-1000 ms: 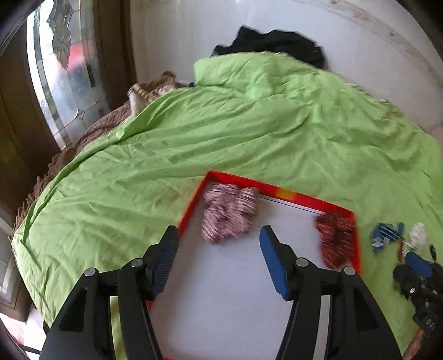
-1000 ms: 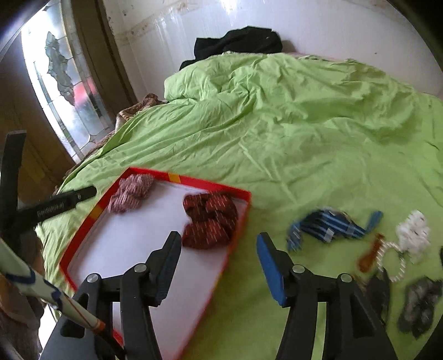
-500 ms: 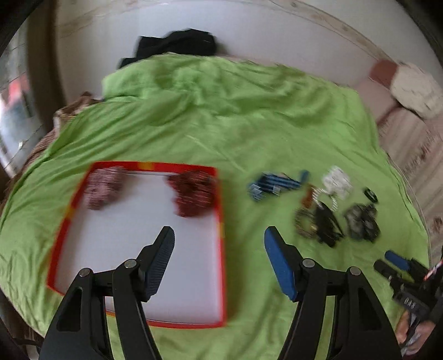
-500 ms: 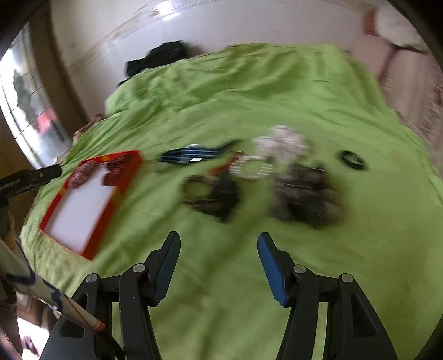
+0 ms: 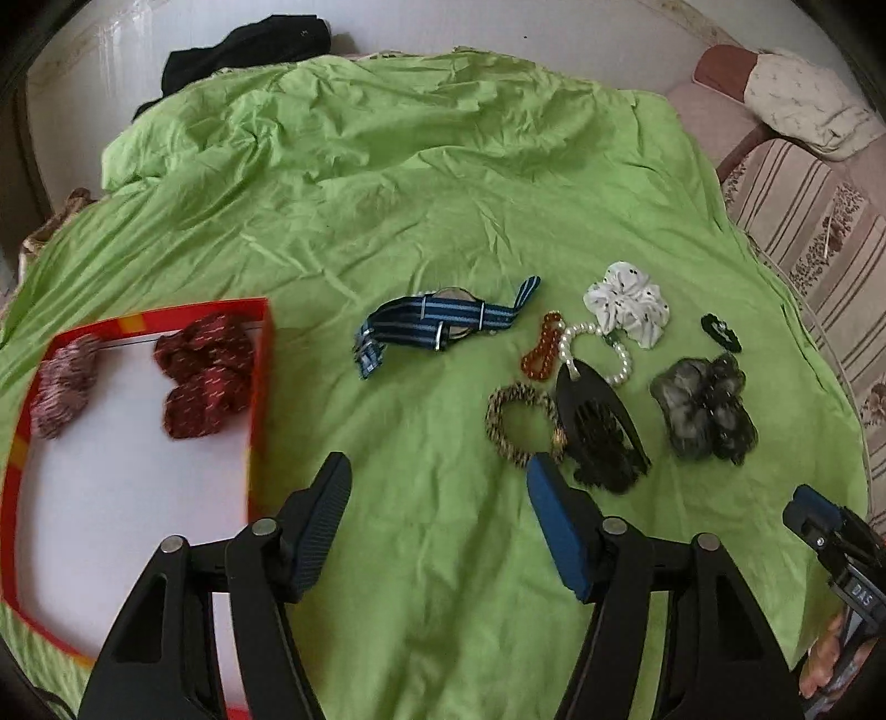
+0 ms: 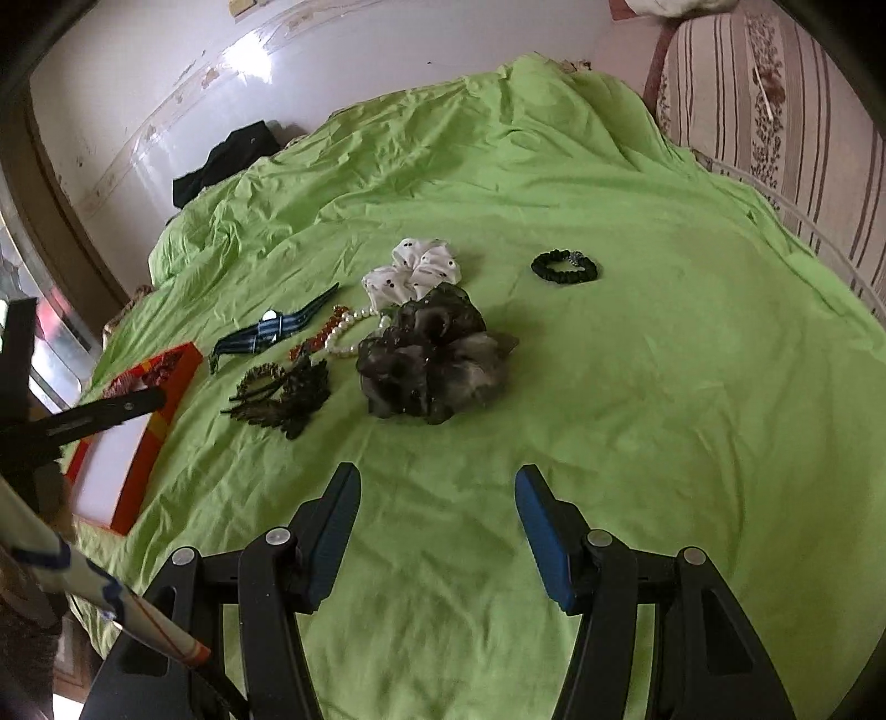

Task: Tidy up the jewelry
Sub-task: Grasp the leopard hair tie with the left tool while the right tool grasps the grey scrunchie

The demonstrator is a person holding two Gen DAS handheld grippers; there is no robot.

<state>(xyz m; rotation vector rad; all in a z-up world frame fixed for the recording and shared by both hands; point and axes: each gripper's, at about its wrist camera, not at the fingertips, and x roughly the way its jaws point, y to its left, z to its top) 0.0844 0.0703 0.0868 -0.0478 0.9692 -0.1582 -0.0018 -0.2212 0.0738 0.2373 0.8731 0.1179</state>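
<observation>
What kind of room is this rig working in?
Most likely a bedroom: the work surface is a bed under a rumpled green sheet, dark clothing is heaped by the wall, and a striped upholstered seat stands alongside.

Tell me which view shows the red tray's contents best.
Left wrist: the red tray lies open to it, dark red scrunchie and pink one inside. Right wrist sees only its far edge, partly behind the other gripper.

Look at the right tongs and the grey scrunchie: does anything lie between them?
Nothing visible does. Between the right tongs and the grey scrunchie there is only bare green sheet. The black clip lies off to the scrunchie's left, and the tongs are empty.
</observation>
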